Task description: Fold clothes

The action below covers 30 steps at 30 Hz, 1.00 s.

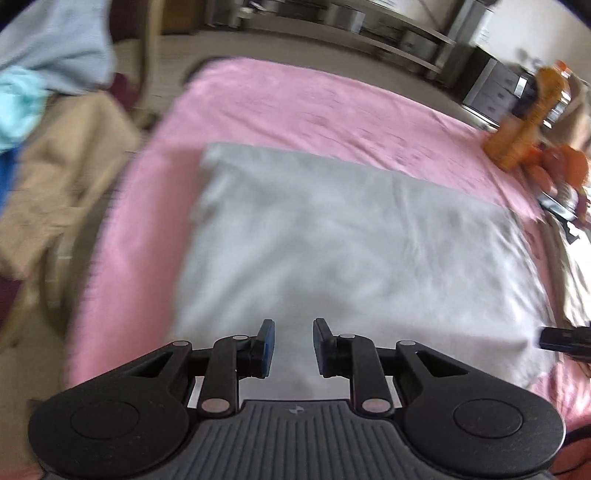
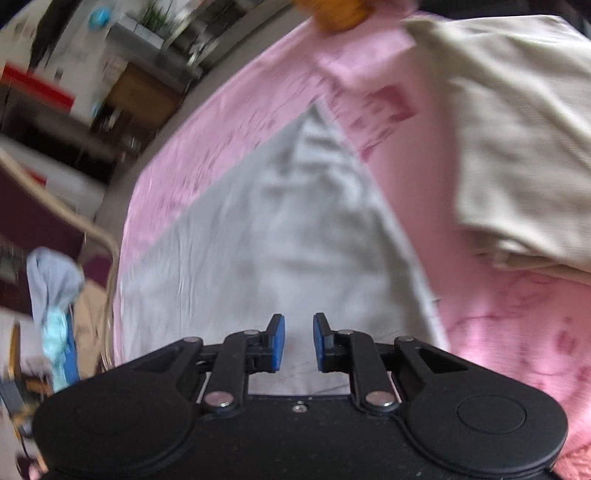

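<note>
A light grey garment [image 1: 343, 251] lies flat on a pink bed sheet [image 1: 295, 107]. It also shows in the right wrist view [image 2: 266, 240], narrowing toward the far end. My left gripper [image 1: 293, 345] is open and empty, hovering over the garment's near edge. My right gripper [image 2: 298, 341] is open and empty, also over the garment's near part. A dark tip of the right gripper [image 1: 565, 341] shows at the right edge of the left wrist view. Both views are blurred by motion.
A beige folded cloth pile [image 2: 517, 129] lies on the sheet right of the garment. An orange plush toy [image 1: 532, 122] sits at the far right corner. A chair with beige, blue and light blue clothes [image 1: 51, 110] stands left of the bed. Shelves [image 1: 388, 33] line the far wall.
</note>
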Available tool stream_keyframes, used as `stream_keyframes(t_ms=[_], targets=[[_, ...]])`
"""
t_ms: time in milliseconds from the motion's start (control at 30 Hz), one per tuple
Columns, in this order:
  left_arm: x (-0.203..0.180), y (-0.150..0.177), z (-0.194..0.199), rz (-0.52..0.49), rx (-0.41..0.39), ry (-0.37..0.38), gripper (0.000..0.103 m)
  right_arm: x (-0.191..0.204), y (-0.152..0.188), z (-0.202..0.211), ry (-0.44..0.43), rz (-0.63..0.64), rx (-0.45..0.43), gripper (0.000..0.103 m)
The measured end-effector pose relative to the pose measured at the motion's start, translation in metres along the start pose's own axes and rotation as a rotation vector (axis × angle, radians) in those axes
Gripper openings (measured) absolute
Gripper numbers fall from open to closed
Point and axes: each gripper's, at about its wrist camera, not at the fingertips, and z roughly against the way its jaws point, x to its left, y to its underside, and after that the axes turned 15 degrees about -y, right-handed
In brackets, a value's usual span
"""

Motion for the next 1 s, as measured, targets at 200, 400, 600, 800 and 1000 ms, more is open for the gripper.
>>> stream_keyframes(t_ms=[200, 400, 600, 800, 1000], targets=[[-0.019, 0.009, -0.010, -0.115, 0.026, -0.002, 0.024, -0.011, 0.005, 0.011, 0.042, -0.042, -0.008, 0.017], [-0.006, 0.025, 0.005, -0.190, 0.095, -0.095, 0.031, -0.021, 0.009, 0.022, 0.084, -0.085, -0.016, 0.017], [0.055, -0.004, 0.023, 0.072, 0.040, -0.147, 0.021, -0.039, 0.004, 0.066, 0.061, -0.185, -0.216, 0.020], [0.057, -0.043, 0.051, 0.104, -0.137, -0.139, 0.026, 0.001, -0.022, 0.077, -0.064, -0.051, -0.344, 0.020], [0.031, -0.082, 0.026, 0.030, -0.200, -0.135, 0.023, 0.057, -0.057, 0.049, -0.059, 0.201, -0.409, 0.020]])
